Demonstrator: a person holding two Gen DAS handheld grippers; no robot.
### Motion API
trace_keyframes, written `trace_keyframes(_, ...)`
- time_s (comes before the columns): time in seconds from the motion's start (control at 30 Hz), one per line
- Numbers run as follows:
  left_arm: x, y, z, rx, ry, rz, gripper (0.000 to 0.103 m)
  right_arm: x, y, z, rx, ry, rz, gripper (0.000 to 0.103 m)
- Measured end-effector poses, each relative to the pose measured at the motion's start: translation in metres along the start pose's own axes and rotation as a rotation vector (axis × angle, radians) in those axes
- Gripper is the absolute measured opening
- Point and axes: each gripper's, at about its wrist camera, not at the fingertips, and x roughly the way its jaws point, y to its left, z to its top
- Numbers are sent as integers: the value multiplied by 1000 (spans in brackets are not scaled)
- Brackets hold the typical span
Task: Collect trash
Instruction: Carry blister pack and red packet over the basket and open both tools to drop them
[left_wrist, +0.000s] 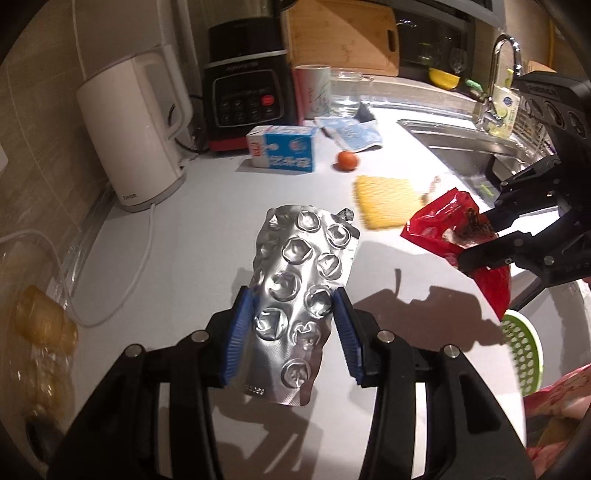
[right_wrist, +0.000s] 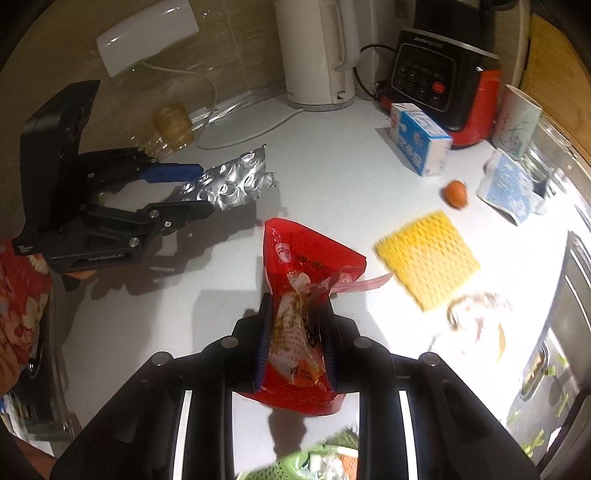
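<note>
My left gripper (left_wrist: 293, 325) is shut on a crumpled silver blister pack (left_wrist: 299, 280), held above the white counter (left_wrist: 192, 236); its blue pads press both long edges. From the right wrist view the same gripper (right_wrist: 195, 188) shows at the left with the blister pack (right_wrist: 232, 181) sticking out of it. My right gripper (right_wrist: 297, 339) is shut on a red snack wrapper (right_wrist: 299, 284), lifted off the counter. In the left wrist view that gripper (left_wrist: 476, 240) and the red wrapper (left_wrist: 447, 229) hang at the right.
On the counter lie a yellow foam net (right_wrist: 428, 254), an eggshell (right_wrist: 456, 192), a blue-and-white milk carton (right_wrist: 421, 142), a blue packet (right_wrist: 508, 188) and scraps (right_wrist: 469, 314). A white kettle (left_wrist: 133, 133), a blender (left_wrist: 243, 92) and a mug (left_wrist: 312, 92) stand behind. Sink (left_wrist: 469, 147) right; green basket (left_wrist: 524, 354) below.
</note>
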Motion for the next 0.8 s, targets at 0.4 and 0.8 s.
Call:
trace_keyframes(0.4,-55,-177,-25,-94,-10,-38,44,-87,-19,-127,5,0,-5,25)
trace_keyframes(0.8,-78,-322,-51,-213,23,-28,45,-150,-51,-248,56,3,14,25)
